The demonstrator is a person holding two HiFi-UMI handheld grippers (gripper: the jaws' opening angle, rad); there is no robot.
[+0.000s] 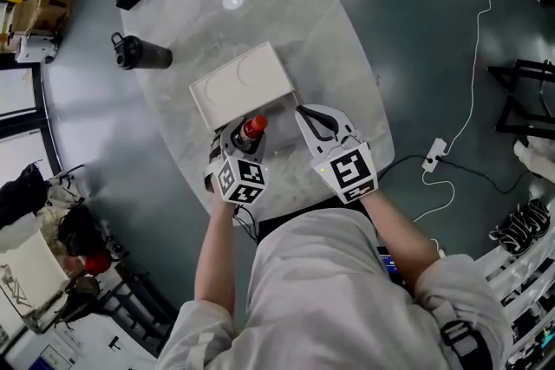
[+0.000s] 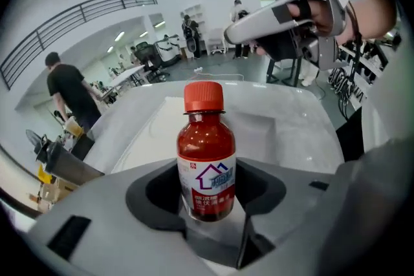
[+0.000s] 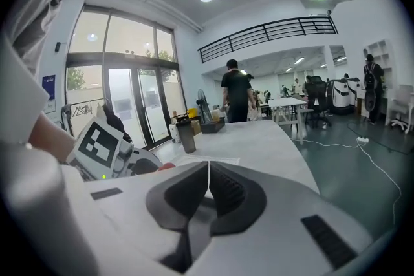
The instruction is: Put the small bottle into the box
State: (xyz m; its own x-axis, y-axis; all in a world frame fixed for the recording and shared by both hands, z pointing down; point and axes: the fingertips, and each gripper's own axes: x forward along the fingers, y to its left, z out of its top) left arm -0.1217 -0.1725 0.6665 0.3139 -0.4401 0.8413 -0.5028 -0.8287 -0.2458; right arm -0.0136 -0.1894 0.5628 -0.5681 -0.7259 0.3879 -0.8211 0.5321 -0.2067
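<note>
1. The left gripper [image 1: 246, 141] has its jaws pinching the small bottle [image 2: 207, 150] by its lower body, upright with the red cap on top.
2. Just beside it, the right gripper [image 3: 207, 185] has its jaws pressed together on nothing.
3. The white box [image 1: 241, 81] lies just beyond the bottle on the bench [image 1: 334, 39].
4. A dark flask [image 1: 143, 55] stands farther off near the bench's edge.
</note>
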